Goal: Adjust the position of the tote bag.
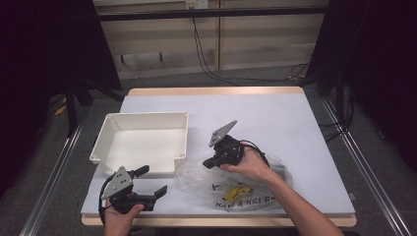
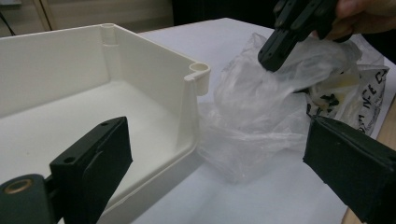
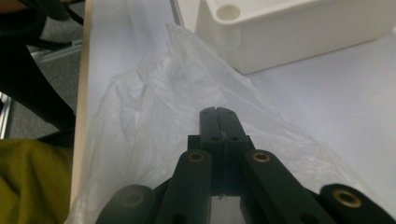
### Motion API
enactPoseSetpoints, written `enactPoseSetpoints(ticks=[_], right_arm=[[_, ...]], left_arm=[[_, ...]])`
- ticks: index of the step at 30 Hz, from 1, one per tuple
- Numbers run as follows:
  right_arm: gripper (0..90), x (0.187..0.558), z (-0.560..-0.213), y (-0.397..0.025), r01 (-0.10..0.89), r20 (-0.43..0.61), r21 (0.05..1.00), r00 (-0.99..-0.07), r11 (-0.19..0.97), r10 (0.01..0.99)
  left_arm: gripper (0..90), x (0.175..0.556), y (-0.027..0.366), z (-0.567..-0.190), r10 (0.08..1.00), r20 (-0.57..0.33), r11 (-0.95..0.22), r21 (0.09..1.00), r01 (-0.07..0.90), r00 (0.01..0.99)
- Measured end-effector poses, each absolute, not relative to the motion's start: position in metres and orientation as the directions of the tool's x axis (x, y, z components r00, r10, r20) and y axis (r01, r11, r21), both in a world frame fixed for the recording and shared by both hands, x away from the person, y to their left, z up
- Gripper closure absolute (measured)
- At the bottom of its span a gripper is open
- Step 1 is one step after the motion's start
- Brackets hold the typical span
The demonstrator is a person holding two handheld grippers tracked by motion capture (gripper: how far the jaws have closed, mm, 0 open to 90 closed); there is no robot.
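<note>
The clear plastic bag (image 1: 231,183) is pinched by the right gripper (image 1: 210,162); the left gripper (image 1: 153,182) is held wide. Thin film could be torn if tugged.

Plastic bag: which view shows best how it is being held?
The left gripper view: the right gripper pinches the top of the plastic bag, lifting it beside the white bin. The right gripper view shows shut jaws with film around them. The high view shows the bag flattened under the hand, its print visible.
</note>
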State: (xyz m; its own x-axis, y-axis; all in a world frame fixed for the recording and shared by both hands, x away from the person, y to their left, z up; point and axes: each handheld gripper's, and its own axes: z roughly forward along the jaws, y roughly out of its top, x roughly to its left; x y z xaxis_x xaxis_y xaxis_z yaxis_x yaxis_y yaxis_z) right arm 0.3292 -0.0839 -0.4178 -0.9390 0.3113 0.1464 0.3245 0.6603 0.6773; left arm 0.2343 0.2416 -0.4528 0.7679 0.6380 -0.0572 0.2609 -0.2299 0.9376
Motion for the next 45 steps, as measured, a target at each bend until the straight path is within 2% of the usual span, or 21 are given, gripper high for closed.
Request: enactPoseSetpoints(ticks=[4, 9, 11, 19, 24, 29, 34, 36, 45], right_arm=[[90.0, 0.326, -0.406, -0.1, 0.333, 0.165, 0.746, -0.932, 0.576, 0.323], [90.0, 0.322, -0.393, -0.115, 0.329, 0.168, 0.791, -0.927, 0.516, 0.335], [90.0, 0.322, -0.392, -0.118, 0.326, 0.165, 0.8, -0.927, 0.505, 0.336], [90.0, 0.309, -0.376, -0.147, 0.303, 0.156, 0.86, -0.922, 0.411, 0.353], [90.0, 0.302, -0.367, -0.166, 0.293, 0.158, 0.889, -0.918, 0.351, 0.365], [90.0, 0.293, -0.364, -0.179, 0.285, 0.154, 0.901, -0.915, 0.328, 0.373], [90.0, 0.283, -0.359, -0.198, 0.266, 0.144, 0.923, -0.909, 0.279, 0.39], [90.0, 0.281, -0.358, -0.207, 0.265, 0.149, 0.93, -0.904, 0.253, 0.4], [90.0, 0.27, -0.355, -0.228, 0.256, 0.148, 0.943, -0.895, 0.211, 0.421]], left_arm=[[8.8, 0.233, 0.24, -0.453, 0.639, -0.033, -0.254, 0.934, 0.252, 0.769], [11.8, 0.235, 0.238, -0.455, 0.621, -0.06, -0.23, 0.94, 0.254, 0.782], [15.0, 0.234, 0.238, -0.454, 0.626, -0.057, -0.235, 0.937, 0.257, 0.778], [33.2, 0.231, 0.226, -0.455, 0.555, -0.045, -0.269, 0.935, 0.23, 0.831], [33.6, 0.23, 0.221, -0.454, 0.549, -0.055, -0.264, 0.935, 0.235, 0.834], [31.5, 0.231, 0.223, -0.454, 0.552, -0.104, -0.218, 0.94, 0.264, 0.827], [31.3, 0.232, 0.221, -0.452, 0.567, -0.095, -0.218, 0.94, 0.261, 0.818], [31.4, 0.233, 0.22, -0.451, 0.548, -0.089, -0.226, 0.941, 0.25, 0.832], [31.4, 0.233, 0.218, -0.446, 0.557, -0.097, -0.209, 0.945, 0.252, 0.825]])
